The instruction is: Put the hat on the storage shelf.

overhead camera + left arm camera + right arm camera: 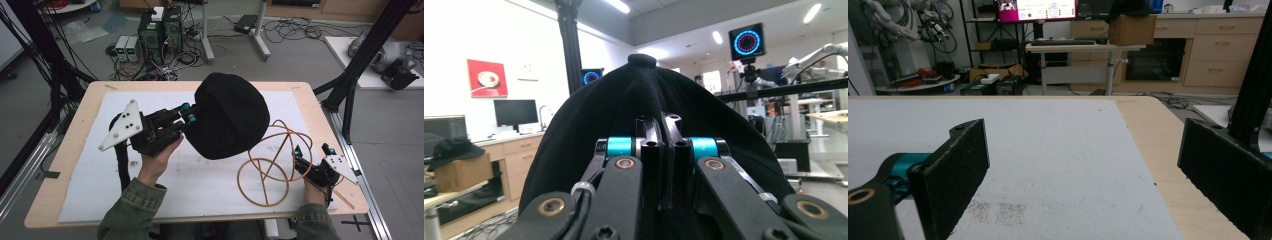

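A black cap (230, 120) with a button on its crown hangs lifted over the middle of the white mat (200, 190). My left gripper (189, 113) is shut on its near-left edge. In the left gripper view the jaws meet on the fabric, and the cap (649, 90) bulges up behind my left gripper (659, 127). A loose orange cord (270, 172) lies in loops on the mat at the right. Just right of it, my right gripper (313, 150) rests low and open. In the right gripper view my right gripper (1088, 160) has nothing but bare mat between its fingers (955, 170).
The mat covers most of a wooden table (75, 145). A black frame post (357, 60) rises by the table's right far corner, with a metal rail (362, 180) along the right edge. Computers and cables (157, 35) sit on the floor beyond.
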Demonstrator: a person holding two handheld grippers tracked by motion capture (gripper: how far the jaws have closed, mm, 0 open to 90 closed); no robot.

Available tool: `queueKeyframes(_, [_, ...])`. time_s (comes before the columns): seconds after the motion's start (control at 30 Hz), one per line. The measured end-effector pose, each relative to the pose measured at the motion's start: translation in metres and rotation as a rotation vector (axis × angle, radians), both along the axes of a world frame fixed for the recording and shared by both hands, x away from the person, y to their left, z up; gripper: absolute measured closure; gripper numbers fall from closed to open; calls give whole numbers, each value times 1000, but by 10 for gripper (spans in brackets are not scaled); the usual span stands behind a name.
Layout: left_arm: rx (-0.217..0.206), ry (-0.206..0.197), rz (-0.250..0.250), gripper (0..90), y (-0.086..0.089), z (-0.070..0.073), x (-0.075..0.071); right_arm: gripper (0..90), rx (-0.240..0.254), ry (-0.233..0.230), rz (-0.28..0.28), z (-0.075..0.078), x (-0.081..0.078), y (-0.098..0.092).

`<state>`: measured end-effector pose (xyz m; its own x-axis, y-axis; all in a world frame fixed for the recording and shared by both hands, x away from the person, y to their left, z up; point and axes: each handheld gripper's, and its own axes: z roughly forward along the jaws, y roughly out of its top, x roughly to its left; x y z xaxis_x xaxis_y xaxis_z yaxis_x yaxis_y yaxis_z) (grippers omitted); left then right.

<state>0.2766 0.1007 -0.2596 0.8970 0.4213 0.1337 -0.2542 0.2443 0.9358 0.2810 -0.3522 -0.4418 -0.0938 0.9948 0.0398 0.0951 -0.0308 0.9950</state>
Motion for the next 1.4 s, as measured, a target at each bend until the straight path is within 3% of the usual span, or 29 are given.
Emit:
queueKeyframes(0.63, [-8,24,-94,877,-55,-13,14,54,-9,-5,6,0,0,0])
queueKeyframes(1.13, [-10,46,-179,877,-85,-19,24,54,-11,-9,12,0,1,1])
queueKeyframes(1.4, [12,65,-222,877,-96,-23,31,54,-12,-8,14,1,0,2])
